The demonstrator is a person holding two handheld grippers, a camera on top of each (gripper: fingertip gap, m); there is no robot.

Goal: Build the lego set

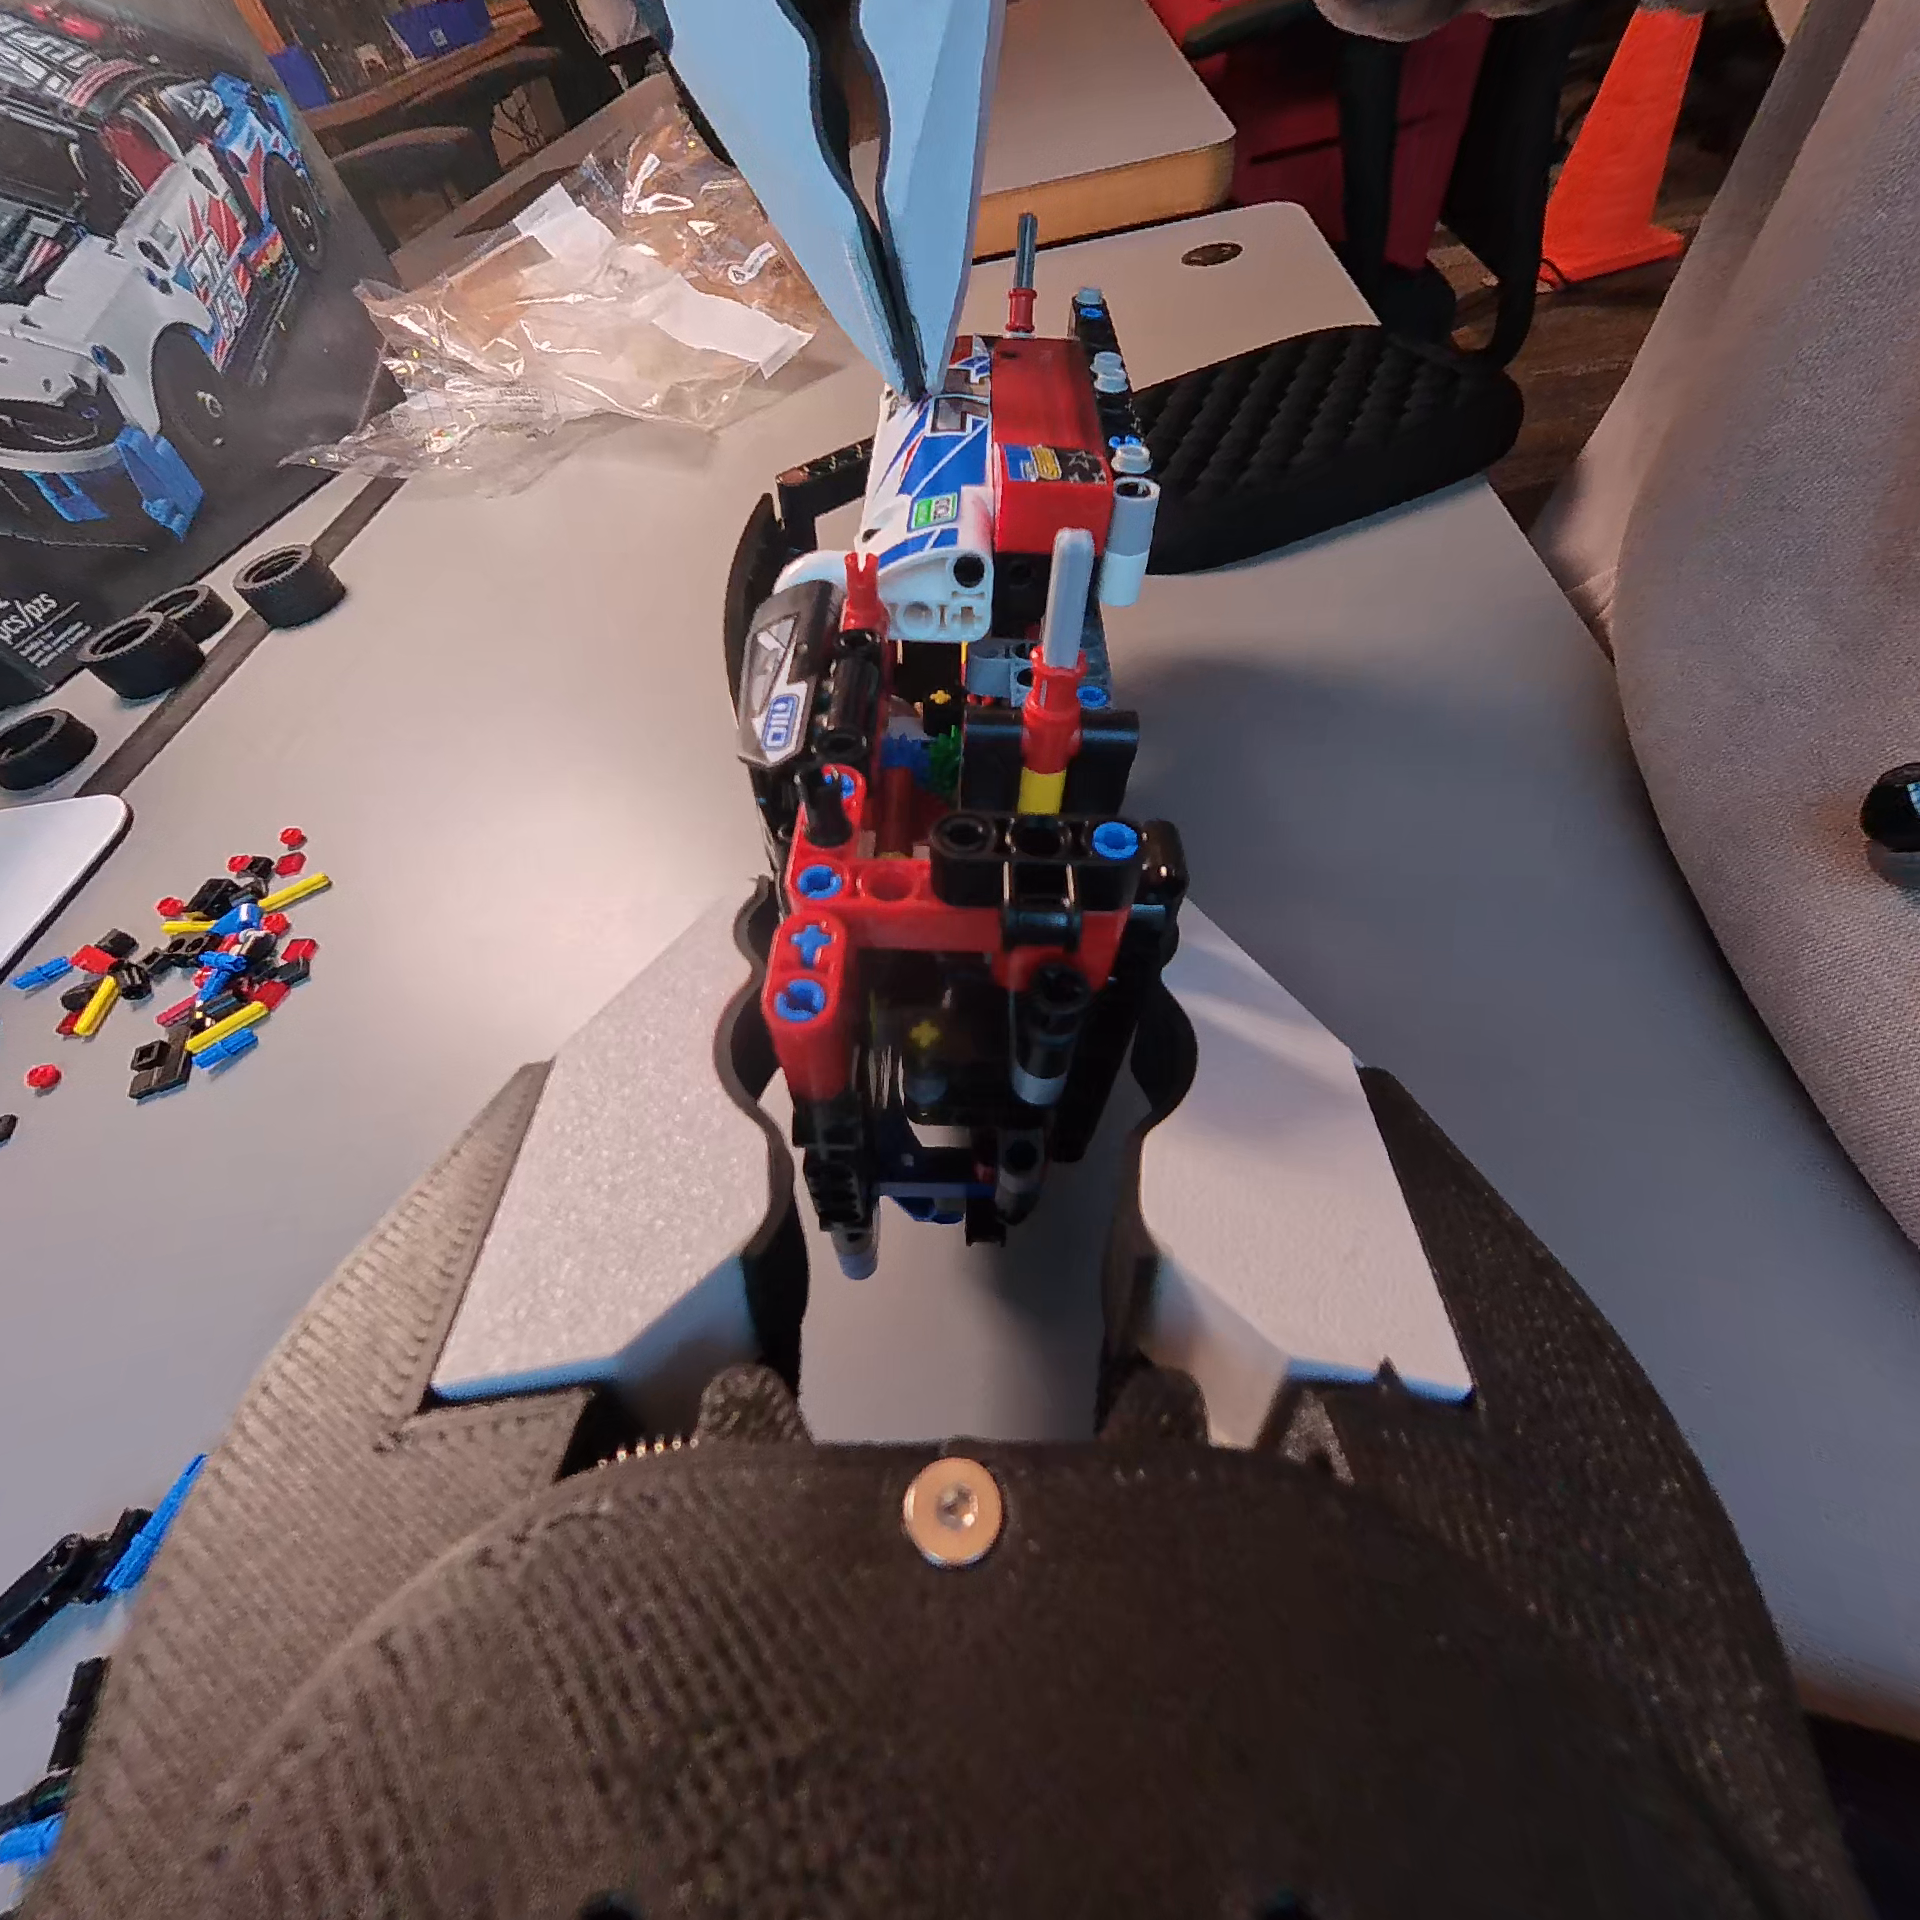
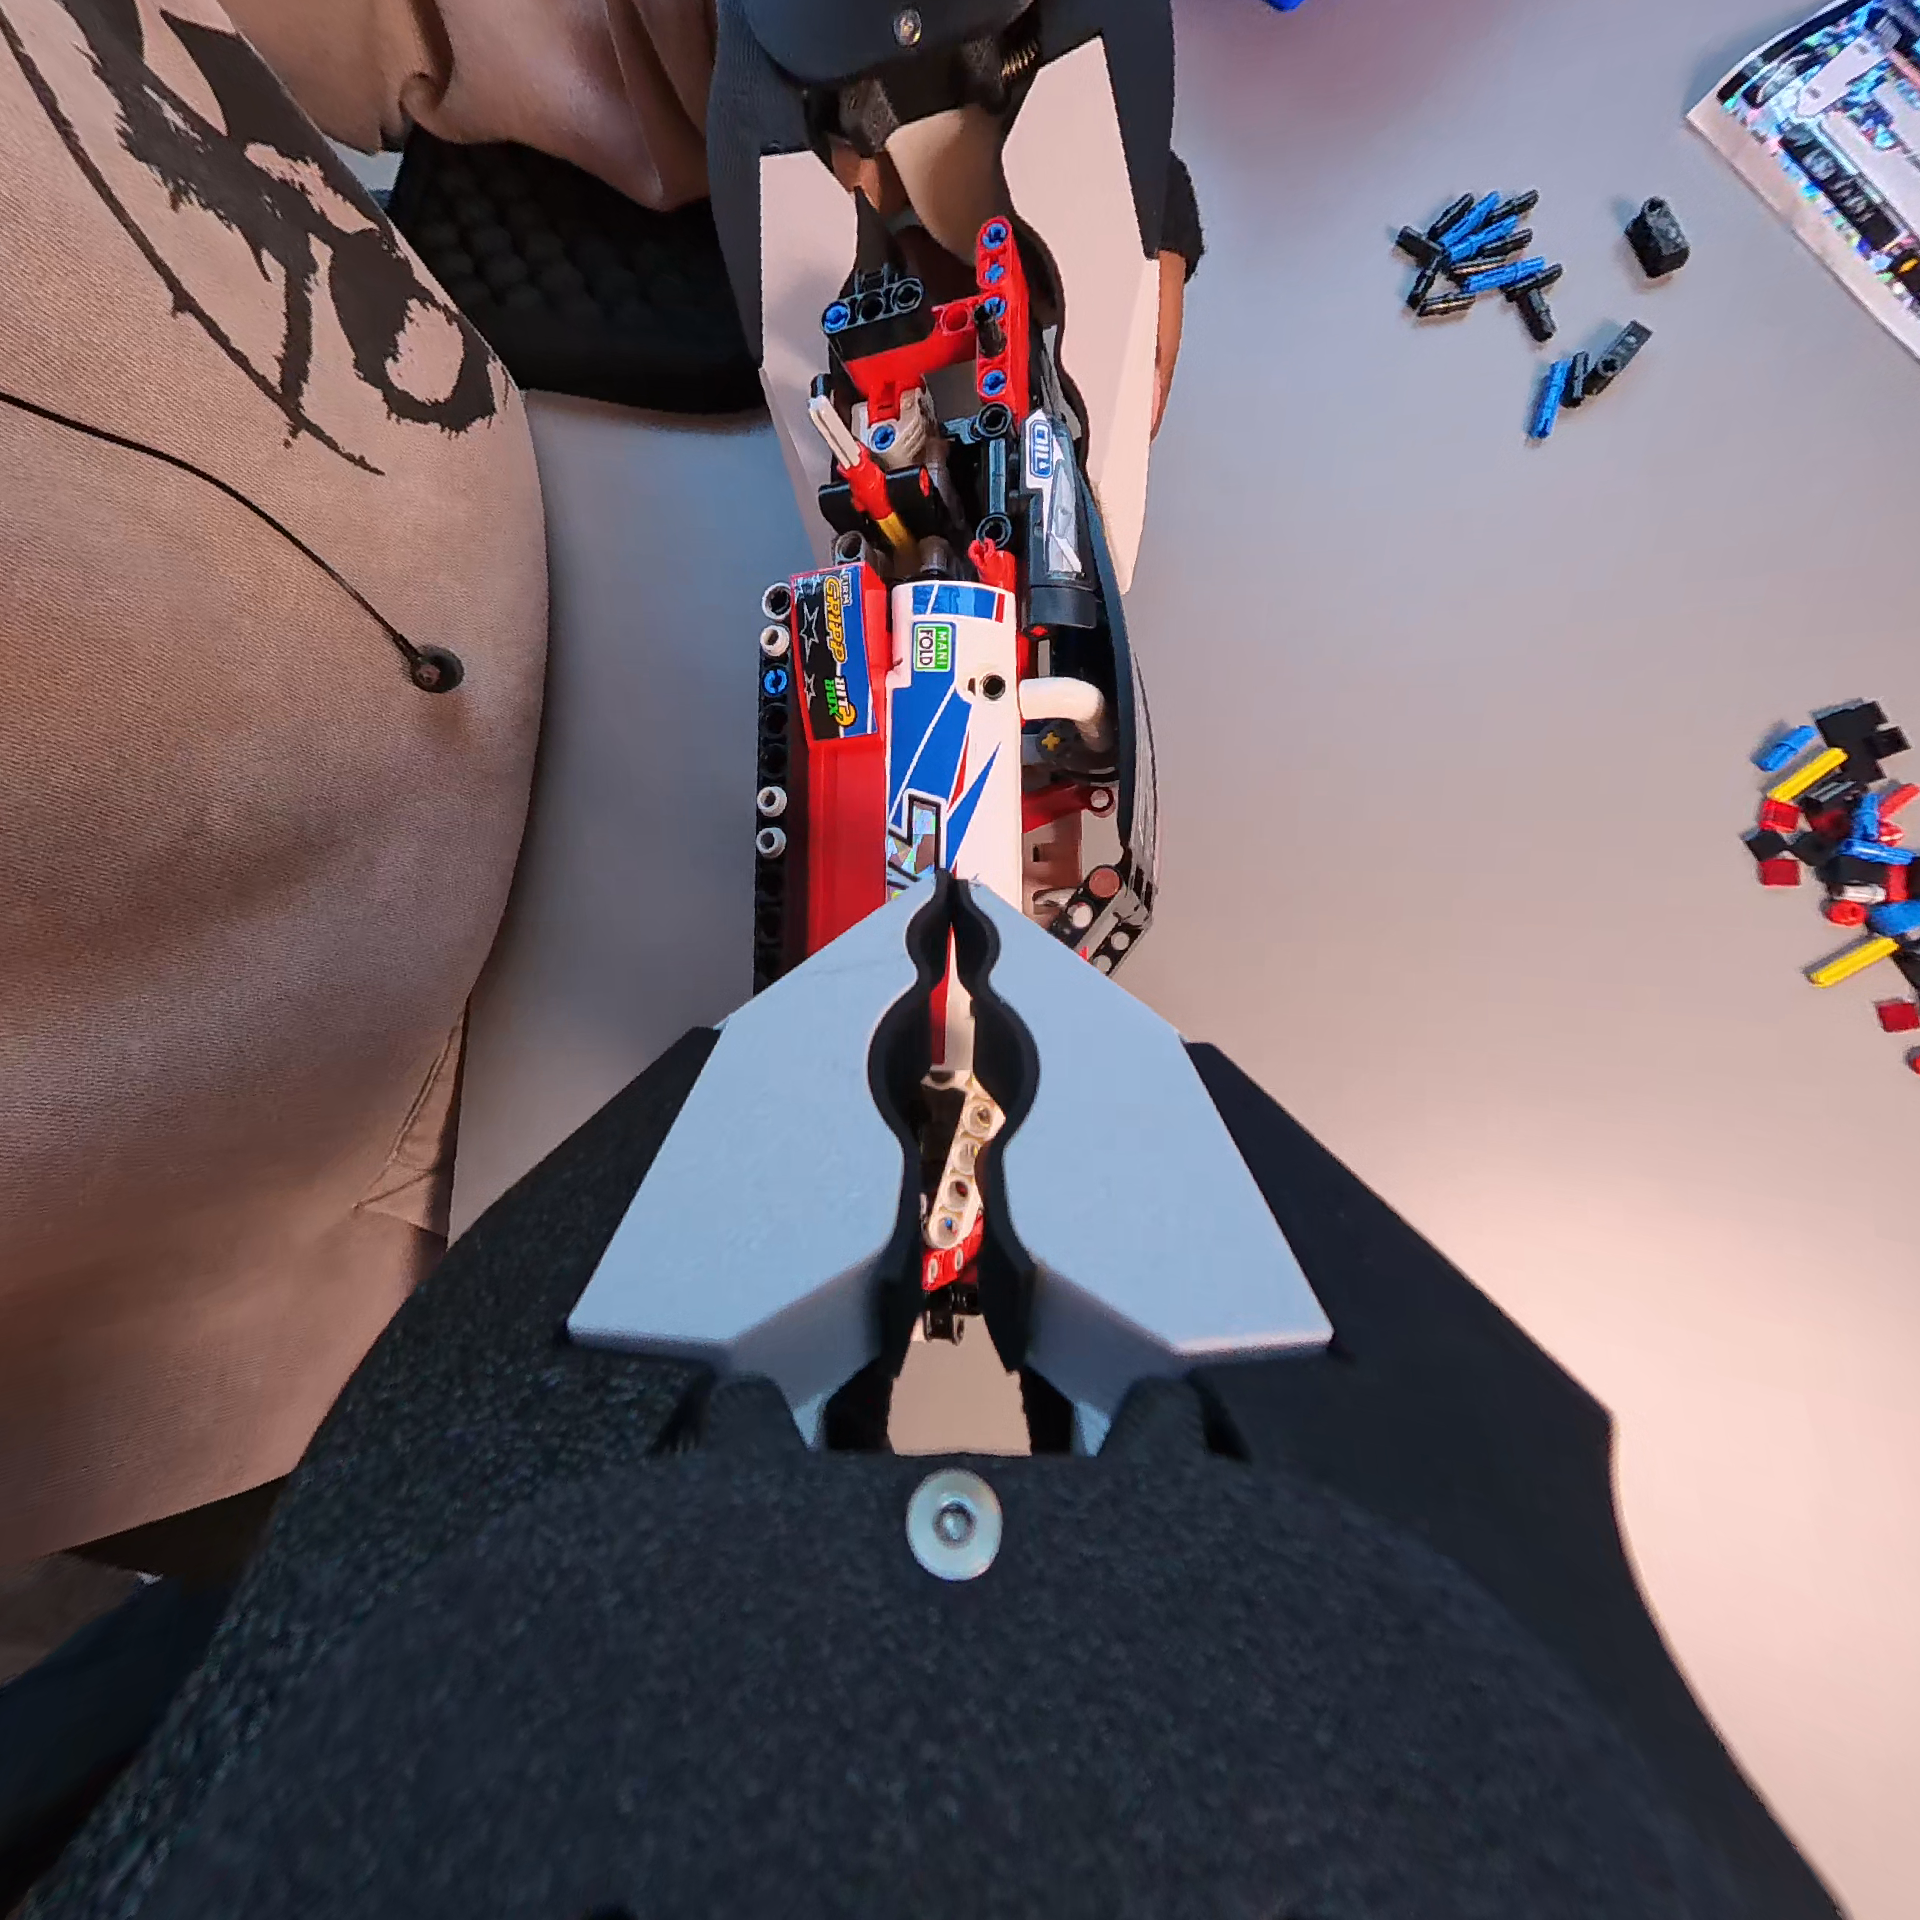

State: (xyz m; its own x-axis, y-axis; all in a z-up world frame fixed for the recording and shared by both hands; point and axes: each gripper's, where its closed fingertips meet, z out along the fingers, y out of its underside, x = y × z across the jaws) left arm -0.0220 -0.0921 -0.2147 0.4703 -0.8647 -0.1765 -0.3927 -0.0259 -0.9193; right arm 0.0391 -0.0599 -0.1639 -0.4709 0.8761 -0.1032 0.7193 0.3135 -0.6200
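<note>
A half-built lego car [image 1: 956, 727], made of red, black, white and blue parts, is held above a pale grey table [image 1: 520, 727] between 2 claws, one at each end.

The left gripper [image 1: 951, 997] is spread wide, its 2 grey fingers [image 1: 623, 1122] pressing the near end of the car from both sides. The car's underside and the contact points are hidden behind the fingers. The right gripper [image 2: 951, 904] is nearly closed, pinching the thin white and red panel at the far end of the car; most of what sits between its fingers is cut off from sight.

In the left wrist view, to the left of that claw, lie a scatter of small loose pieces [image 1: 197, 956] in red, yellow, blue and black, 4 black tyres [image 1: 208, 623], crumpled clear plastic bags [image 1: 582, 312] whose contents cannot be made out, and the lego box [image 1: 135, 260], cut off by the frame edge.

The right wrist view alone shows a person's tan printed shirt [image 2: 239, 623] to the left of that claw, and to its right a cluster of blue and black pins [image 2: 1486, 260] and the corner of a shiny sticker sheet [image 2: 1829, 135]. The tyres, bags and box do not appear there.
</note>
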